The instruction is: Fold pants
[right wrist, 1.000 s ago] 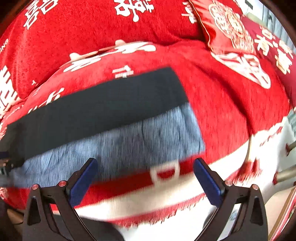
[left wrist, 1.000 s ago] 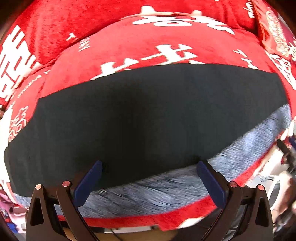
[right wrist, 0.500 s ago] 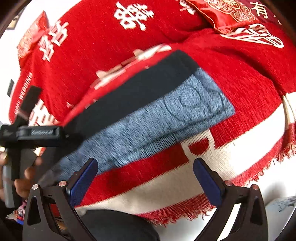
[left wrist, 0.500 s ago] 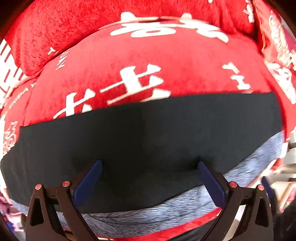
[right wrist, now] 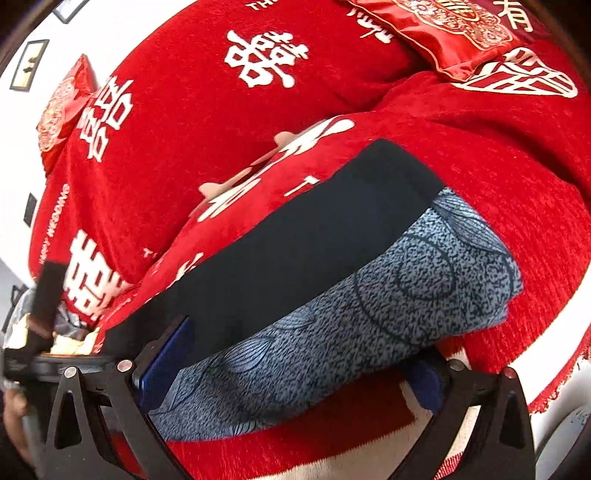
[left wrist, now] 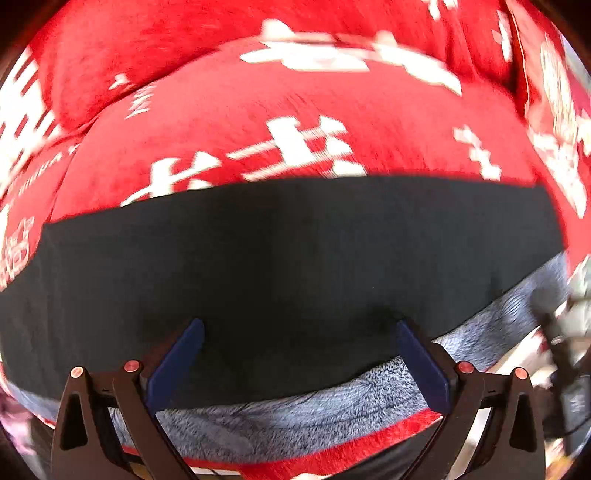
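1. Where our left wrist view begins, at its left edge, the red plush sofa cover with white printed characters (left wrist: 229, 122) fills the upper part, blurred by motion.
2. Across the middle of that view we see the long folded pants, dark navy on top with a blue-grey fleecy patterned lining along the near edge (left wrist: 295, 258), lying flat on the cover as a wide band from left to right.
3. Our left gripper (left wrist: 299, 354) hangs over the near part of the pants with its two blue-padded fingers (left wrist: 177, 362) spread wide; nothing sits between them, and we cannot tell whether the tips touch the cloth.
4. At the far right of this view a dark blurred tool shape shows beside the lining; we cannot make it out.
5. Turning to the right wrist view, at its left edge we see a person's hand (right wrist: 14, 421) on a black handle, near the far end of the pants.
6. Further right the pants (right wrist: 332, 258) run diagonally up towards the right, the navy band behind and the fleecy lining (right wrist: 388, 314) in front, ending in a squared end on the cover (right wrist: 184, 147).
7. Our right gripper (right wrist: 295, 362) is spread wide across the lining's near edge: one blue finger (right wrist: 166, 358) lies on top of the cloth, the other is partly hidden under the edge.
8. At the upper right a red satin cushion with gold embroidery (right wrist: 443, 33) rests against the sofa back.
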